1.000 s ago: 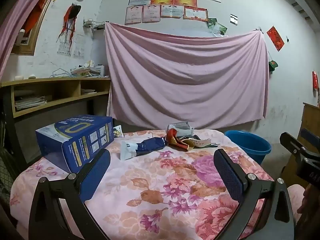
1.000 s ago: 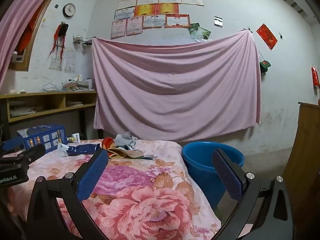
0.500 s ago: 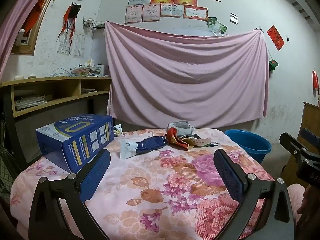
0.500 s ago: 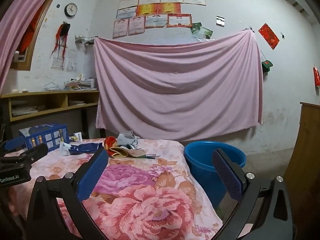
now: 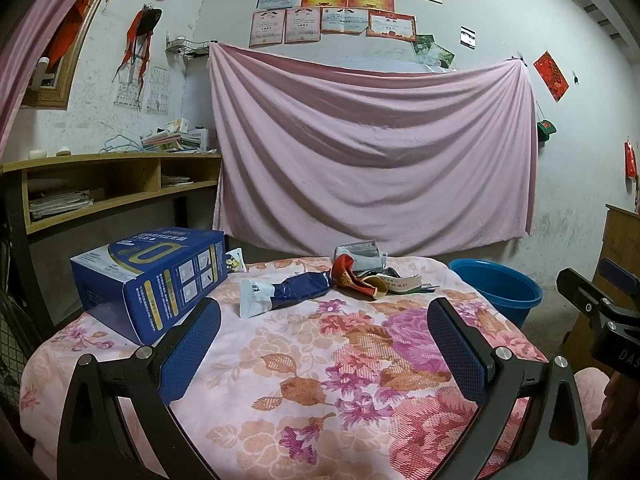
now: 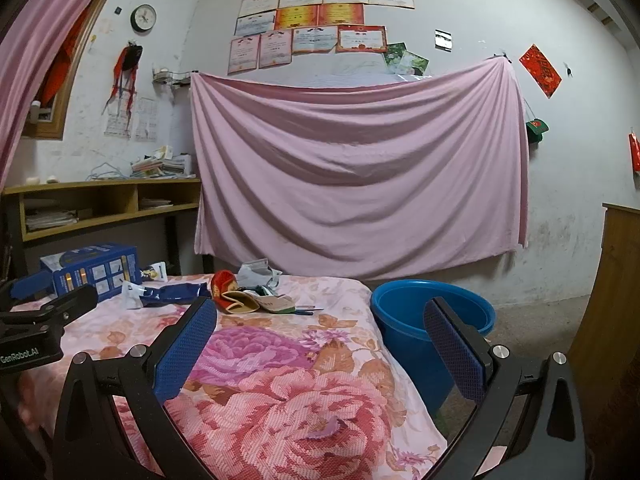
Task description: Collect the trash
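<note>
**Wrappers heaped on the flowered quilt**

Both the left gripper [image 5: 324, 344] and right gripper [image 6: 320, 344] gape wide, textured blue pads holding nothing. Crinkled foil trash [image 5: 352, 278] lies at the floral cloth's [image 5: 304, 364] far edge, near the round blue plastic basin [image 6: 432, 316].

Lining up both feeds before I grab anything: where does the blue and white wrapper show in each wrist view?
Left wrist: the blue and white wrapper lies centre frame on the floral tablecloth, right of the blue box.
Right wrist: the wrapper sits at left, beyond the left finger's tip.
Shared landmark: the blue basin, off the table's right edge.
</note>
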Motion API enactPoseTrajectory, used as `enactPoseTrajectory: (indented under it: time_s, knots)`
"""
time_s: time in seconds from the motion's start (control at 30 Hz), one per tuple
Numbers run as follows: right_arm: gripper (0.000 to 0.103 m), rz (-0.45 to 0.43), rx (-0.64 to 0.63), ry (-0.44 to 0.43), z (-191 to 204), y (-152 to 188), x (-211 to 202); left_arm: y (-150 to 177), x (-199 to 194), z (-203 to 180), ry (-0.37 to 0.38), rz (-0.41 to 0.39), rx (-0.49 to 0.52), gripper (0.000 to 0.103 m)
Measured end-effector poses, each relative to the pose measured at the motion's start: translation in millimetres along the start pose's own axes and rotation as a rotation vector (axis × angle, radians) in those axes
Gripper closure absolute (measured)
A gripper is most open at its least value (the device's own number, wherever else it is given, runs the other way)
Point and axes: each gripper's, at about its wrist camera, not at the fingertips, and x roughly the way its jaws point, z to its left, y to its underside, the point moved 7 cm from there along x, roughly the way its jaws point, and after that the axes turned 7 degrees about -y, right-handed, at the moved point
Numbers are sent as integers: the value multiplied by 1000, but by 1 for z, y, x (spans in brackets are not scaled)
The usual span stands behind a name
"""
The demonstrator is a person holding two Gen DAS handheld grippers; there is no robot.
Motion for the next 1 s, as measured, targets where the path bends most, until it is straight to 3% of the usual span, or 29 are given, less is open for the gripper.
enactPoseTrajectory:
  time_s: [1.0]
  knots:
    - [0,16,-9,2,0,4,1,-2,-1,2,4,2,0,2]
